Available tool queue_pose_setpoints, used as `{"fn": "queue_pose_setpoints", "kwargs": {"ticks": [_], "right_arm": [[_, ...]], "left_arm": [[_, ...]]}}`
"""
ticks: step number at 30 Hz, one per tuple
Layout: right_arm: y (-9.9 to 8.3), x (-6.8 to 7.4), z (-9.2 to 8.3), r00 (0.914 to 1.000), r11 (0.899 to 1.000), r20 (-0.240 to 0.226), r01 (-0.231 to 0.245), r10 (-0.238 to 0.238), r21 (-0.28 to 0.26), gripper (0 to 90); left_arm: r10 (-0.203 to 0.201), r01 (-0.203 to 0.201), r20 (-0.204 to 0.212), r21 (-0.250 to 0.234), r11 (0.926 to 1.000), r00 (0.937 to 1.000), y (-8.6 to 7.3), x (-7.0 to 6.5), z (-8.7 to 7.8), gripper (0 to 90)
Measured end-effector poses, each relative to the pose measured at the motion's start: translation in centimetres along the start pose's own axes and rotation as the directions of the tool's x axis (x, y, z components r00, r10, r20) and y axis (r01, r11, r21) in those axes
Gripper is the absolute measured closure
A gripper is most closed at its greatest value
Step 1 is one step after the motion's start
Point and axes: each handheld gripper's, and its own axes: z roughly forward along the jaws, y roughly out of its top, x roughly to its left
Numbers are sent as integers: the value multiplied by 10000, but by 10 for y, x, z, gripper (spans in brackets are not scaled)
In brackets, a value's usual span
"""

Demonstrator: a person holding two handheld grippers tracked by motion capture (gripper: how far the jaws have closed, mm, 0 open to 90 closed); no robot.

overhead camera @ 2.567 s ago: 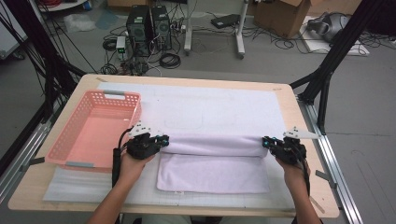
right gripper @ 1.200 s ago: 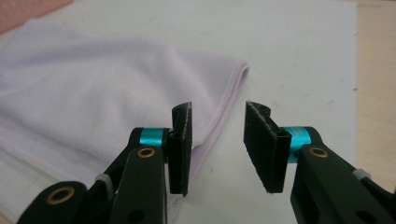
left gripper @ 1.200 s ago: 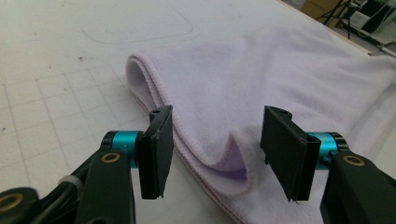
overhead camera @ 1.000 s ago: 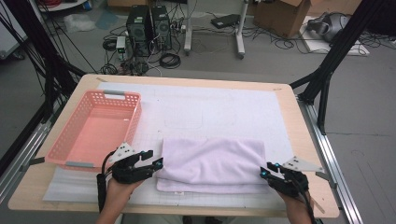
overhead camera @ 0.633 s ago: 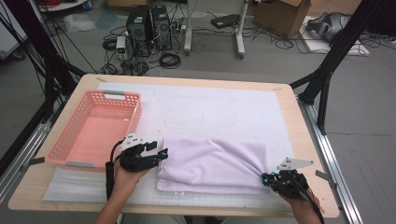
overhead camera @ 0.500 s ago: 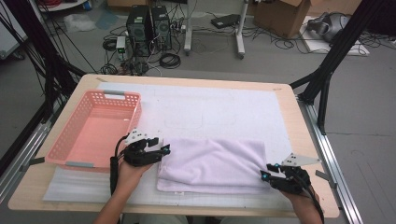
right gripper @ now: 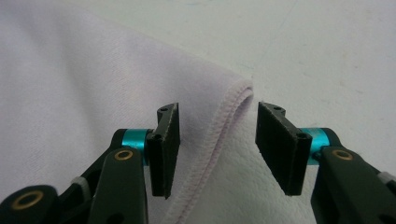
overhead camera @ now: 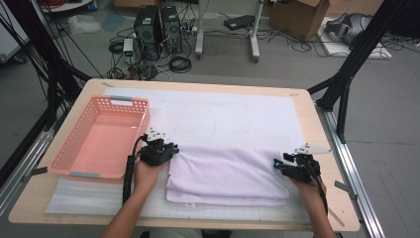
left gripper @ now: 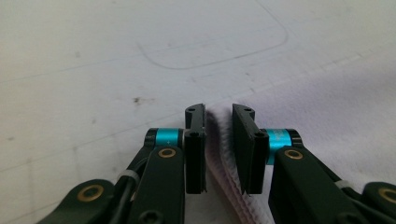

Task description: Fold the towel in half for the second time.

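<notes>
A pale lilac towel [overhead camera: 228, 173] lies folded in layers on the white mat, near the table's front. My left gripper [overhead camera: 171, 150] is at the towel's far left corner. In the left gripper view its jaws [left gripper: 218, 116] have just been closing and now pinch the stacked edge of the towel [left gripper: 327, 116]. My right gripper [overhead camera: 276, 163] is at the towel's right edge. Its jaws [right gripper: 217, 116] have just been opening and stand apart, straddling the hemmed corner of the towel [right gripper: 70, 93] without pressing on it.
A pink plastic basket [overhead camera: 64, 158] stands at the left of the table, close to my left hand. The white mat [overhead camera: 223, 114] covers most of the wooden table. Black frame posts rise at both sides, with computers and cables on the floor behind.
Both hands moved from the table's front edge up along the towel's sides. The left jaws narrowed onto the towel's left corner. The right jaws spread at its right edge.
</notes>
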Motion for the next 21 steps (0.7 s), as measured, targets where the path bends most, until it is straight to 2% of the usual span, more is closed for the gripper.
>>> {"fn": "queue_pose_setpoints", "kwargs": {"ticks": [2, 4, 7, 9, 10, 11, 12, 13, 14, 15, 16, 17, 21], "right_arm": [[0, -2, -2, 9998, 9998, 116, -140, 142, -149, 466], [2, -5, -2, 9990, 9985, 54, -439, 441, -334, 443], [6, -6, 3, 9985, 9977, -76, -552, 549, -399, 417], [10, -6, 11, 9977, 9978, -304, -607, 599, -259, 406], [11, -5, 15, 9978, 9982, -315, -594, 591, -78, 406], [12, -5, 21, 9988, 9990, -235, -435, 438, 113, 411], [12, -5, 25, 9992, 9989, -171, -357, 362, 309, 415], [12, -6, 30, 9985, 9977, -224, -481, 492, 479, 422], [12, -7, 31, 9978, 9974, -253, -596, 606, 409, 474], [12, -9, 30, 9972, 9970, -272, -683, 693, 372, 555], [12, -11, 28, 9955, 9966, -569, -742, 762, 360, 764], [12, -13, 27, 9934, 9962, -769, -840, 857, 245, 796], [14, -12, 22, 9980, 9984, -340, -536, 530, -162, 821]], "left_arm": [[-301, 300, 226, 45, 9995, 9993, -2, 4, 0, 615], [-179, 166, 615, 214, 9996, 9979, -4, 4, 0, 520], [-323, 294, 980, 310, 9991, 9947, -4, 3, 3, 419], [-227, 192, 1121, 323, 9993, 9934, -4, 2, 4, 403], [-178, 139, 1270, 315, 9994, 9917, -4, 2, 4, 421], [-147, 93, 1538, 362, 9993, 9880, -4, 2, 4, 519], [15, -90, 1585, 470, 9989, 9874, -5, -1, 5, 631], [109, -178, 1488, 453, 9988, 9888, -5, -3, 5, 667], [-266, 174, 1622, 578, 9982, 9864, -4, -3, 5, 759], [-363, 277, 1568, 572, 9980, 9870, -4, -3, 5, 768], [-377, 296, 1518, 554, 9980, 9877, -4, -3, 5, 776], [-466, 412, 1440, 403, 9983, 9885, -3, -2, 3, 781], [-523, 550, 1219, -187, 9983, 9912, 3, -1, -2, 789]]}}
